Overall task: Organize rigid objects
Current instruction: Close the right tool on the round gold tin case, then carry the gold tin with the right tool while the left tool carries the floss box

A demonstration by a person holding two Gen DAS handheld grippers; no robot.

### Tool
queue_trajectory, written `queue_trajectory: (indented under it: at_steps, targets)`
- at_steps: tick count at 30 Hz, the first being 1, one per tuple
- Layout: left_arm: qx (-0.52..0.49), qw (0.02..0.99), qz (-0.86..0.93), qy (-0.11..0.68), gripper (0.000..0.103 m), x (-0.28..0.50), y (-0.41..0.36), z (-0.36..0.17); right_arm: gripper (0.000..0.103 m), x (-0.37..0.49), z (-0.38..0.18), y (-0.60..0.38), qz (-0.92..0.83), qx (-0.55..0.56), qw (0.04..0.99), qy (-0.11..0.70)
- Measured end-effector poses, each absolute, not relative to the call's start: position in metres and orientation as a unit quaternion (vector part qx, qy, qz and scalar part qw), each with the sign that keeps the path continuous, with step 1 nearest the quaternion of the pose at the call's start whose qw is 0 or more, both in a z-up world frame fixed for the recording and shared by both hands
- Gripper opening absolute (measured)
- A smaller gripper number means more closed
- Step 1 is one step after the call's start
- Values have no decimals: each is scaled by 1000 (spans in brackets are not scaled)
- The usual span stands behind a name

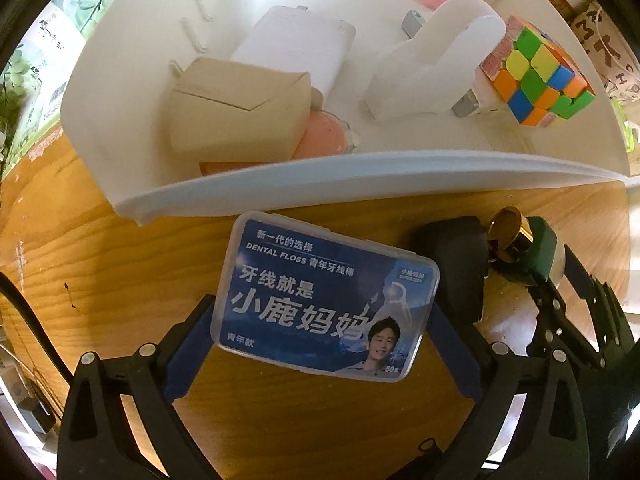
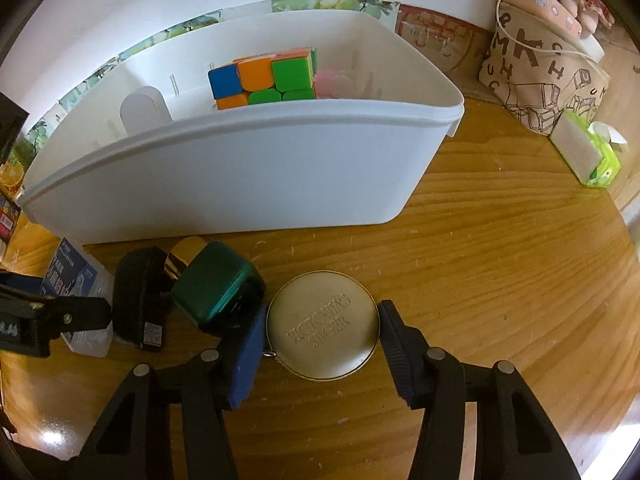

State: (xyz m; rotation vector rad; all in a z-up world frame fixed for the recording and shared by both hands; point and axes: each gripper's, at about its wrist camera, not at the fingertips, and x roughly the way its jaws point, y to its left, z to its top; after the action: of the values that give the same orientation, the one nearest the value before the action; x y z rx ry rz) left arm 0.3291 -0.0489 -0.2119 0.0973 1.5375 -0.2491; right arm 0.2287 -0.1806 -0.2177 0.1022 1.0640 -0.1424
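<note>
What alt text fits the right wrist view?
The right gripper has its fingers against both sides of a round silver tin on a wooden table. Left of it lie a green box and black adapter; behind stands a white bin holding a puzzle cube.

We've open table (image 2: pixel 500 280) R of the tin (image 2: pixel 322 338); L side blocked by green box (image 2: pixel 214 284), black adapter (image 2: pixel 138 300).

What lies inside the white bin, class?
Inside the white bin: a colour cube, a tan box lying on a pinkish item, white plastic pieces and a white box. Whatever lies beneath them is covered.
</note>
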Motion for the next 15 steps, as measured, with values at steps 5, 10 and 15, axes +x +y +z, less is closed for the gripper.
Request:
queue_trajectory:
  at_steps: [5, 10, 15]
  targets:
    - [36, 709, -113, 695, 99, 334, -46, -216, 55, 222, -217, -174, -61, 48, 853, 516]
    - [27, 713, -107, 692, 99, 335, -38, -212, 55, 212, -214, -169, -43, 63, 847, 526]
    - [10, 721, -94, 687, 98, 316, -17, -211, 55, 201, -204, -160, -33, 64, 851, 520]
